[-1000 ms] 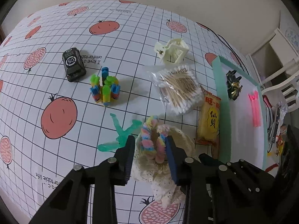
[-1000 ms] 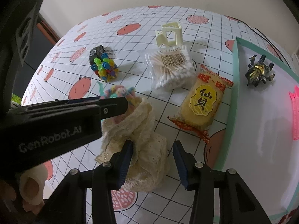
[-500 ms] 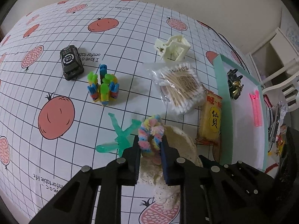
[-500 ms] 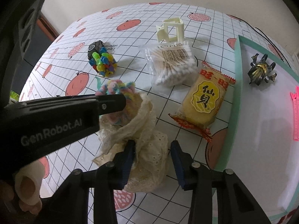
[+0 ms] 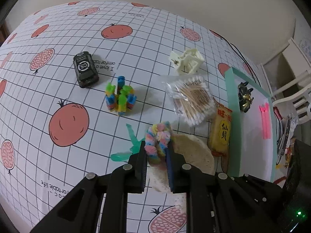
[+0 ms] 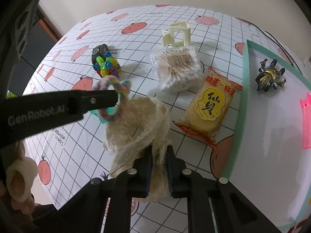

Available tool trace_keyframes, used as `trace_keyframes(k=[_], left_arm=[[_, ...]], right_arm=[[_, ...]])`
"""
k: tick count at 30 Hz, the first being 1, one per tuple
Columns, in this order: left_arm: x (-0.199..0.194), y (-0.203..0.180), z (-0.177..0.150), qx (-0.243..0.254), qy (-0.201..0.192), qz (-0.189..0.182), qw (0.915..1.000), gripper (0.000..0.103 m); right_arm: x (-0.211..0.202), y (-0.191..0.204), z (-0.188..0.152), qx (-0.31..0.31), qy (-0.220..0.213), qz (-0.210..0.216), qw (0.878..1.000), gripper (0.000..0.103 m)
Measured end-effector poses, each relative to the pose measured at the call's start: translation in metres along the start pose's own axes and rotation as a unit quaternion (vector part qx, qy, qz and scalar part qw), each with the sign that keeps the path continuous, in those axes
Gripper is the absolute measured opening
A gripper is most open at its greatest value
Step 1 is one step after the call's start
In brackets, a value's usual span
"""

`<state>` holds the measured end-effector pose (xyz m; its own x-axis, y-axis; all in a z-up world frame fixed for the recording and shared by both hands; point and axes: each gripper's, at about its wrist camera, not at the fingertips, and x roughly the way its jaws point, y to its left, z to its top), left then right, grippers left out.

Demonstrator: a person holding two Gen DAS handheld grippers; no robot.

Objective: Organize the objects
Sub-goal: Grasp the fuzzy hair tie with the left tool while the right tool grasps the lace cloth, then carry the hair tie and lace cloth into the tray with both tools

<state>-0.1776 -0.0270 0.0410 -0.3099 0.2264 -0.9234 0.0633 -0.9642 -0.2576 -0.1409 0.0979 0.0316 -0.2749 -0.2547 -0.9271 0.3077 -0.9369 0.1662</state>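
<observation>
My left gripper [image 5: 156,151] is shut on a pastel rainbow scrunchie [image 5: 158,139], which hangs lifted above the table; from the right wrist view the scrunchie [image 6: 113,99] dangles off the left gripper's tip. A cream lace cloth [image 6: 140,124] lies bunched below it, and my right gripper [image 6: 158,155] is shut on the cloth's near folds. The cloth [image 5: 196,155] shows just right of the left fingers. A teal-rimmed white tray [image 6: 245,81] at the right holds a dark gold hair claw [image 6: 270,75] and a pink comb-like clip [image 6: 306,122].
On the fruit-print tablecloth lie a bag of cotton swabs [image 5: 191,99], a yellow snack pack [image 5: 222,131], a cream hair claw [image 5: 186,61], a colourful block toy [image 5: 120,97], a black toy car [image 5: 85,69] and a teal plastic piece [image 5: 128,149]. A white chair [image 5: 295,97] stands beyond the tray.
The left gripper closed on the scrunchie and lifted it off the cloth. The right gripper closed on the lace cloth.
</observation>
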Motion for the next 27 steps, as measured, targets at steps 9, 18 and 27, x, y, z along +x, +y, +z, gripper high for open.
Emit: trace_keyframes(k=[9, 18, 27], left_arm=[[-0.015, 0.006, 0.005, -0.013, -0.027, -0.003, 0.9995, 0.018], [-0.041, 0.010, 0.013, -0.034, -0.078, -0.024, 0.9961, 0.018], [-0.063, -0.003, 0.013, -0.022, -0.130, -0.051, 0.9900, 0.018]], right_arm=[[-0.021, -0.006, 0.003, 0.013, -0.041, 0.018, 0.999, 0.012], [-0.060, -0.016, 0.012, 0.028, -0.128, 0.037, 0.991, 0.012], [-0.098, -0.043, 0.015, 0.054, -0.211, 0.027, 0.976, 0.012]])
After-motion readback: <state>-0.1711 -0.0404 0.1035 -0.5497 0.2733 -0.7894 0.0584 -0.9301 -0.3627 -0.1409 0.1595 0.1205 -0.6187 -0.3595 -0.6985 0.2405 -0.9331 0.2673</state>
